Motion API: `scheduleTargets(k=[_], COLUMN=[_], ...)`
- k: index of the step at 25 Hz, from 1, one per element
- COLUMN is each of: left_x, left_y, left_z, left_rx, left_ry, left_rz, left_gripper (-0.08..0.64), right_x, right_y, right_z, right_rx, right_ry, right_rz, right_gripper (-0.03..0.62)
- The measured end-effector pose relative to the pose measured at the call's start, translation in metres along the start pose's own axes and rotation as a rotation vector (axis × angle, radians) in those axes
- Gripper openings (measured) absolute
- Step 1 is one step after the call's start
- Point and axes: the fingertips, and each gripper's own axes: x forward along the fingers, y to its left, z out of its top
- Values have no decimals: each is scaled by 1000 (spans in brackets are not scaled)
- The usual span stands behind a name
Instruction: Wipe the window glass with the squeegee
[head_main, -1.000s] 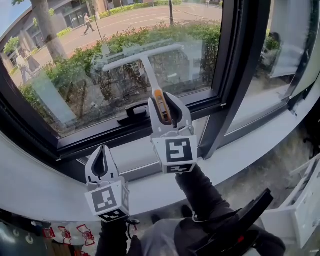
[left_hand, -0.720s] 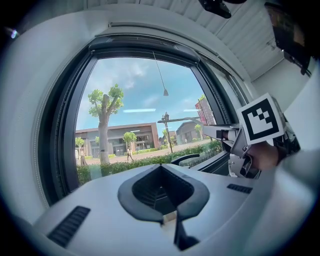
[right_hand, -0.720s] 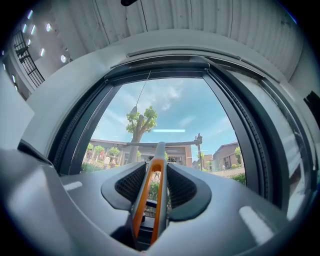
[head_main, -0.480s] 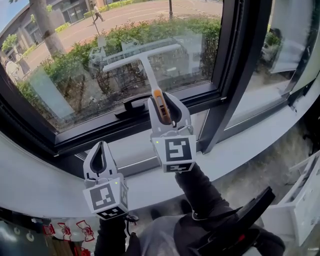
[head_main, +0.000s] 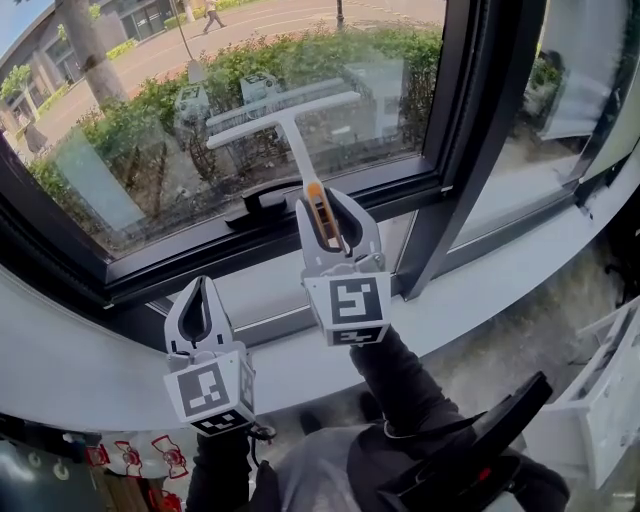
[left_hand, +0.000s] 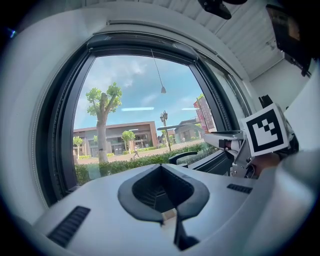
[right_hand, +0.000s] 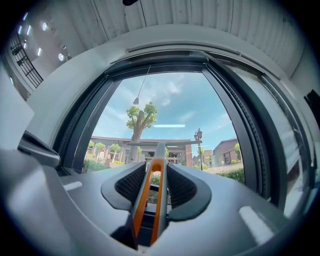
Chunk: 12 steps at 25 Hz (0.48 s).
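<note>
Squeegee (head_main: 292, 125) lower on the glass (head_main: 130, 160), nearer the frame (head_main: 180, 262) — right tongs (head_main: 326, 197) tight on it, left tongs (head_main: 204, 285) together.

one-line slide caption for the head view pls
Right gripper clamps the squeegee by its handle, blade up at the window glass; left gripper shut, empty, by the sill.

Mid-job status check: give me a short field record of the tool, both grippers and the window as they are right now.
Tool: squeegee, T-shaped, blade crosswise in front of the glass
Right gripper: shut on the squeegee's orange-striped handle
Left gripper: shut, nothing between its jaws, low over the sill
Window glass: black frame, street and shrubs outside
Blade contact: cannot tell whether it touches the glass
Window handle: black, on the lower frame, below the blade
</note>
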Motion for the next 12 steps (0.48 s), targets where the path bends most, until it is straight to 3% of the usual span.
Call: scheduleTargets(k=[12], left_x=[2], left_y=[-4], left_z=[-4], left_rx=[4], left_ry=[10], left_rz=[-7], left_gripper=[-2], right_x=[-6], right_y=[2], right_z=[-20], right_rx=[-5], right_ry=[31], right_rz=[7], right_gripper=[130])
